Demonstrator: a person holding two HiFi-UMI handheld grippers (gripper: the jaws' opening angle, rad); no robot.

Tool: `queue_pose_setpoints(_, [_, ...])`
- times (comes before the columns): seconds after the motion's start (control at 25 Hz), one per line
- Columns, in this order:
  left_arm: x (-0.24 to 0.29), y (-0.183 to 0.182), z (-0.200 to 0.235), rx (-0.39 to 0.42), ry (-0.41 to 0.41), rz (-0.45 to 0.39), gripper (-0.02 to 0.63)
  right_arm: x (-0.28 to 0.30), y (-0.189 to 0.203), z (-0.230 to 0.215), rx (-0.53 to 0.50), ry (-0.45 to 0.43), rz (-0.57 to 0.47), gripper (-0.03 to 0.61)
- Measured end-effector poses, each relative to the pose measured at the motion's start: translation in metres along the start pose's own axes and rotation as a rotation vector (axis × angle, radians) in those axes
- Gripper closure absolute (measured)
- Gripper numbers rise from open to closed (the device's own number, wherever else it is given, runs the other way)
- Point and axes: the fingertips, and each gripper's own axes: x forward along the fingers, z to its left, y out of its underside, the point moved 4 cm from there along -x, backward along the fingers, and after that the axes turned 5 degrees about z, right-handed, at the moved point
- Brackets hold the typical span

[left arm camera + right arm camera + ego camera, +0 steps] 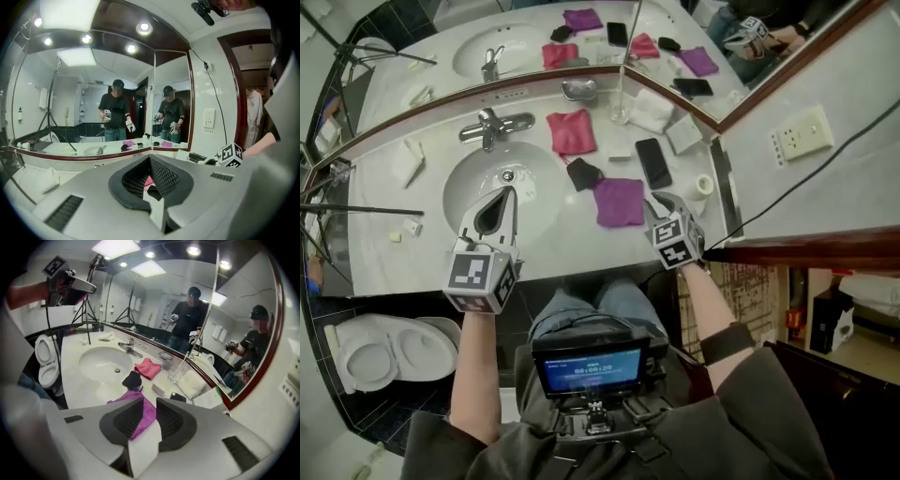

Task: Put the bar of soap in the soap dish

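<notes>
Holding right gripper (pixel 149 404) ajar, empty, over purple cloth (pixel 123 397), facing soap bar (pixel 158 389) just beyond, nearer than shut left gripper (pixel 150 159).

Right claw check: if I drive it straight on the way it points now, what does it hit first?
Most likely the purple cloth lying on the counter. It shows straight ahead through the slightly parted, empty jaws of the right claw. How far off it lies is hard to judge.
</notes>
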Motion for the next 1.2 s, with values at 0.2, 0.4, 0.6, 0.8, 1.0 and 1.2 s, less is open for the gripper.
queue_pose_setpoints(0.2, [-0.002, 0.003, -0.011, 0.019, -0.022, 0.006, 0.609, 0.02, -0.02, -0.007, -0.256, -0.078, 0.033, 0.364])
queue_pose_setpoints(0.4, [-0.001, 0.001, -0.024, -0.023, -0.108, -0.005, 0.609, 0.053, -0.042, -0.026, -0.526, -0.164, 0.077, 0.277])
queue_pose_setpoints(0.6, [0.007, 0.005, -0.052, -0.094, -0.201, -0.002, 0.609, 0.09, -0.057, -0.045, -0.695, -0.266, 0.092, 0.233])
queue_pose_setpoints(0.8, [0.017, 0.02, -0.078, -0.129, -0.3, 0.031, 0.609, 0.136, -0.051, -0.052, -0.845, -0.368, 0.138, 0.221])
queue_pose_setpoints(1.0, [0.012, 0.036, -0.085, -0.098, -0.356, 0.058, 0.609, 0.169, -0.039, -0.049, -0.906, -0.432, 0.194, 0.221])
queue_pose_setpoints(1.2, [0.011, 0.025, -0.089, -0.165, -0.376, 0.063, 0.609, 0.194, -0.024, -0.044, -0.891, -0.483, 0.241, 0.243])
